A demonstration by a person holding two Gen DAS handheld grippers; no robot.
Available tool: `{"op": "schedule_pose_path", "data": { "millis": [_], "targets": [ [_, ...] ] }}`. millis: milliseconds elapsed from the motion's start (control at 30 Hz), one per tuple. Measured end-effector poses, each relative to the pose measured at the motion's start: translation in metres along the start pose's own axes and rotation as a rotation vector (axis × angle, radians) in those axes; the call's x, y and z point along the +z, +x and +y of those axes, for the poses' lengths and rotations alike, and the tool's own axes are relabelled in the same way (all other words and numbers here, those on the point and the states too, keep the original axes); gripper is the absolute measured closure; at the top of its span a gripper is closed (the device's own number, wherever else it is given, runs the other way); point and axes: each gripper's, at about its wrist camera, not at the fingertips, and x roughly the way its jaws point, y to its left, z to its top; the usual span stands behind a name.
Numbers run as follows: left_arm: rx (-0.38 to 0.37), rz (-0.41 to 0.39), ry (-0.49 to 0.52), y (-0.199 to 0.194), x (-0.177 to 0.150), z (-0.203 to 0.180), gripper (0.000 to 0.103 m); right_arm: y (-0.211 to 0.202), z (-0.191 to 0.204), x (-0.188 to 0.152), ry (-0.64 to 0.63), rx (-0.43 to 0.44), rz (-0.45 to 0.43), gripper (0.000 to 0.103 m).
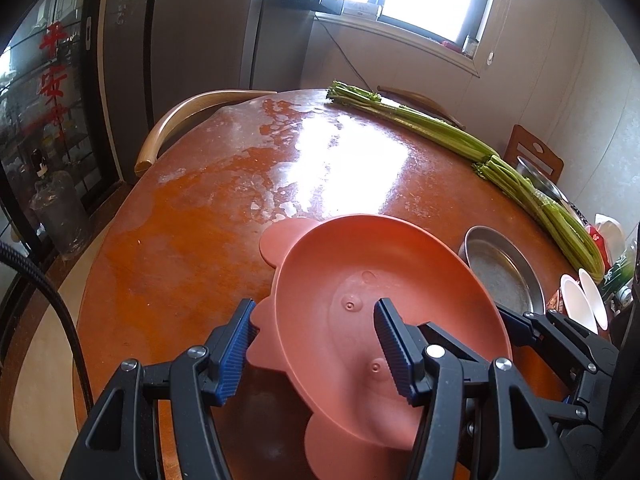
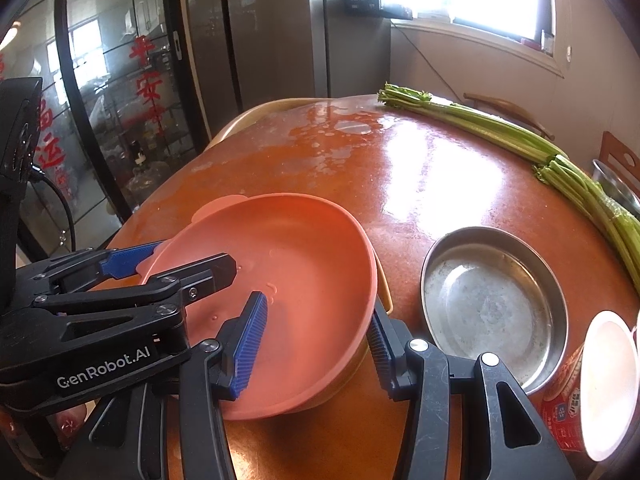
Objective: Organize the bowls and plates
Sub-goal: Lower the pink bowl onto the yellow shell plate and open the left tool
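Observation:
A salmon-pink bowl (image 1: 360,280) (image 2: 288,248) with a lobed rim hangs tilted just above the brown table (image 1: 200,220), held from both sides. My left gripper (image 1: 316,344) (image 2: 192,258) is shut on its left wall, one blue pad inside and one outside by the lobes. My right gripper (image 2: 316,344) is shut on its right wall in the same way; one of its fingers (image 1: 516,320) shows past the bowl's far rim. A yellow rim (image 2: 382,292) peeks out under the pink bowl's right edge. A round steel plate (image 1: 504,272) (image 2: 492,304) lies on the table just right of it.
Two white bowls (image 1: 580,304) (image 2: 608,384) lean at the table's right edge beside a red can (image 2: 564,400). Long celery bunches (image 1: 440,128) (image 2: 500,128) lie along the far right side. A wooden chair back (image 1: 180,120) curves behind the table's left.

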Motion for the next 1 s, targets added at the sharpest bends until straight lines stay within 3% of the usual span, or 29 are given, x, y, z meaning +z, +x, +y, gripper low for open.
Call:
{"op": "schedule_pose_path", "data": {
  "millis": [567, 1000],
  "targets": [
    [-0.022, -0.006, -0.045, 0.005, 0.000, 0.007, 0.043, 0.003, -0.011, 0.000, 0.046, 0.065, -0.031, 0.051],
    [0.012, -0.023, -0.057, 0.000, 0.000, 0.007, 0.043, -0.004, -0.021, -0.006, 0.081, 0.093, -0.053, 0.047]
  ]
}}
